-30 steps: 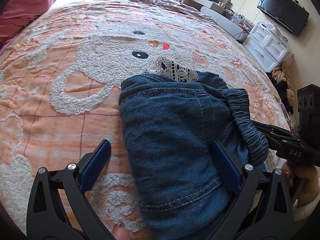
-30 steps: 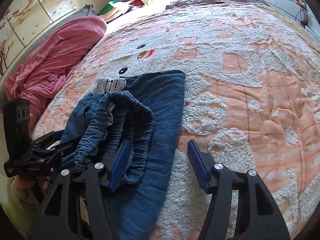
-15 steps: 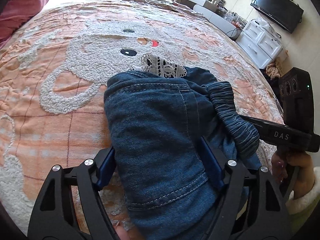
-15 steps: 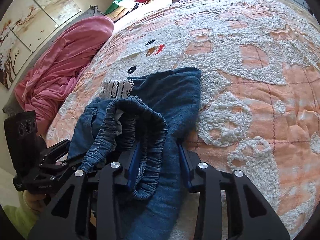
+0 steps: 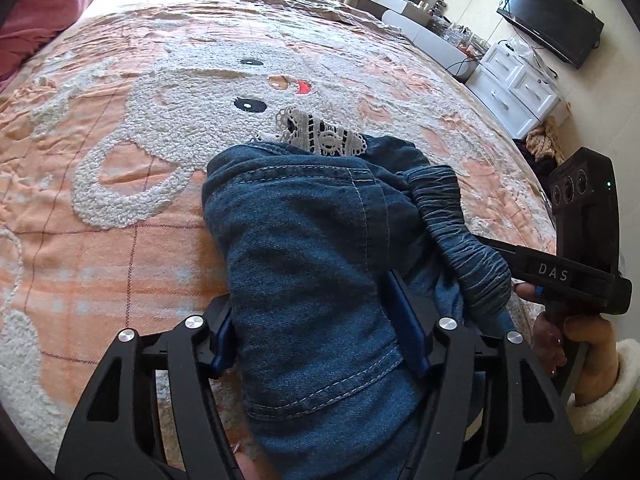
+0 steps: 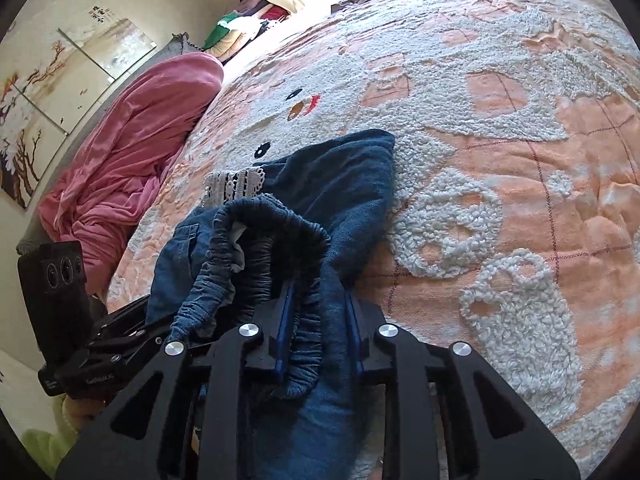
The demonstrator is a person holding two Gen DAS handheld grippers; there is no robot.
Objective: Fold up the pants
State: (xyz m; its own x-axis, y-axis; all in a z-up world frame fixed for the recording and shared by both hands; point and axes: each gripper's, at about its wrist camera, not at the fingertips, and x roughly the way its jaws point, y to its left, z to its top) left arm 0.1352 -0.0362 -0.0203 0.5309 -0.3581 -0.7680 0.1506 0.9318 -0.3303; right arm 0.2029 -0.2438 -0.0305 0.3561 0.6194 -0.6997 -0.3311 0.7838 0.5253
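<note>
Both grippers, left gripper (image 5: 320,324) and right gripper (image 6: 318,332), angle downward, closing on the pants (image 5: 304,264), earlier wide open.

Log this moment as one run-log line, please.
task: fold pants | left tongs: closing on pants | right tongs: closing on waistband | surface: bedspread
</note>
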